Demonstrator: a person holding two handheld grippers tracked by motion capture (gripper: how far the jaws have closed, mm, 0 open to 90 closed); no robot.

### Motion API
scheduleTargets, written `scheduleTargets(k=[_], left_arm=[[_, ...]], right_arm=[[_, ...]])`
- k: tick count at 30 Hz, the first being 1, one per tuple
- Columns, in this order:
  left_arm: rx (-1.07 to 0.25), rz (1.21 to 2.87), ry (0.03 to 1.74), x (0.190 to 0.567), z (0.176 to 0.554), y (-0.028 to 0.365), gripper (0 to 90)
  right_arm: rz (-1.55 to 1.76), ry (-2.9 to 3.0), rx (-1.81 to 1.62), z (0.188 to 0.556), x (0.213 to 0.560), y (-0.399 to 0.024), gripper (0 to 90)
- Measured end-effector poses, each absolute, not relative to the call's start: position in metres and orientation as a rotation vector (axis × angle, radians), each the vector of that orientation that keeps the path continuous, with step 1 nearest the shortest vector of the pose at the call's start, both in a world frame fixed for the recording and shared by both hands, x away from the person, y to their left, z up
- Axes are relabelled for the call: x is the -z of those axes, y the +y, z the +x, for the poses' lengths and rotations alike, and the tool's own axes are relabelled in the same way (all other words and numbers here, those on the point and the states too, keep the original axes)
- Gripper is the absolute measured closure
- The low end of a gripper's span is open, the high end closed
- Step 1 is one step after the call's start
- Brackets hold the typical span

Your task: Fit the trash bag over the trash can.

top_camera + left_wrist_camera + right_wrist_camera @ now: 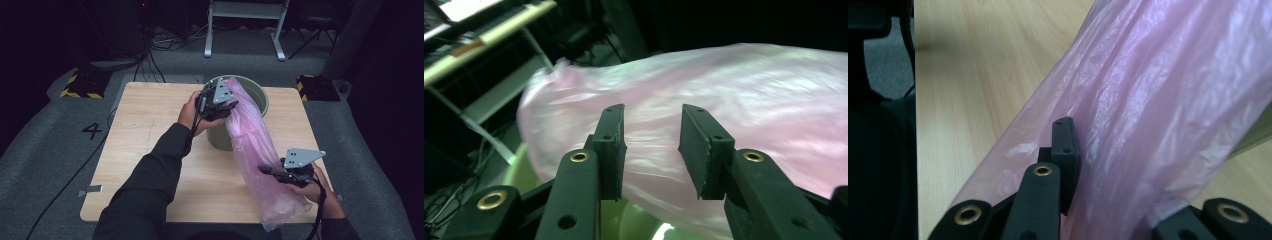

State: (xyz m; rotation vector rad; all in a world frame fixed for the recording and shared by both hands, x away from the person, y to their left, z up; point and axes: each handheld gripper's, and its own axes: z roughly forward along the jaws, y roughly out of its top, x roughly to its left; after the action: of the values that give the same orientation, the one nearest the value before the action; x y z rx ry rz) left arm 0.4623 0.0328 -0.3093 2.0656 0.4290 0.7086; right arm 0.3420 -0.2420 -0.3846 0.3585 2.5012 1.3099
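Bag geometry is the whole story here: the pink plastic bag (252, 150) runs as one long diagonal tube from the green bin (260, 97) at the far side of the desk (150, 150) down to the near right corner, with its top end draped over the bin's rim. Left gripper (222, 107) sits at that top end, nearest the bin, so it looks like the one to work the mouth over the rim. Its fingers (611, 145) stand apart with the film just beyond the tips, not pinching anything as far as I can tell. Right gripper (277, 172) is low on the bag, its fingers (1065, 150) clamped on a fold. Film is thin, crinkly, see-through and floppy; the bin looks like smooth, rigid, round plastic.
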Motion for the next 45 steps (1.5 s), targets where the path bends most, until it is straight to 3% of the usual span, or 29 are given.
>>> scheduleTargets(k=[5,11,15,17,23,30,38,45], left_arm=[[-0.648,2.138,0.417,0.312,0.467,0.031,71.7],[-0.632,2.176,0.407,0.313,0.469,0.032,73.0],[-0.609,2.102,0.398,0.31,0.464,0.039,59.5],[-0.622,2.055,0.384,0.308,0.457,0.044,47.2],[-0.617,1.964,0.304,0.312,0.426,0.065,34.6],[-0.627,1.961,0.247,0.32,0.408,0.063,31.8],[-0.734,1.898,0.483,0.31,0.428,0.08,36.1],[-0.631,1.912,0.261,0.304,0.411,0.08,31.4]], right_arm=[[0.373,2.386,-1.392,0.341,0.37,-0.245,84.6],[0.441,2.315,-1.423,0.351,0.351,-0.242,83.6],[0.465,2.339,-1.436,0.361,0.344,-0.237,83.6],[0.482,2.357,-1.426,0.367,0.344,-0.234,83.4],[0.518,2.402,-1.416,0.379,0.348,-0.23,81.7],[0.534,2.421,-1.415,0.383,0.347,-0.225,85.8],[0.559,2.436,-1.434,0.385,0.34,-0.226,89.5],[0.616,2.452,-1.471,0.393,0.338,-0.229,88.7]])
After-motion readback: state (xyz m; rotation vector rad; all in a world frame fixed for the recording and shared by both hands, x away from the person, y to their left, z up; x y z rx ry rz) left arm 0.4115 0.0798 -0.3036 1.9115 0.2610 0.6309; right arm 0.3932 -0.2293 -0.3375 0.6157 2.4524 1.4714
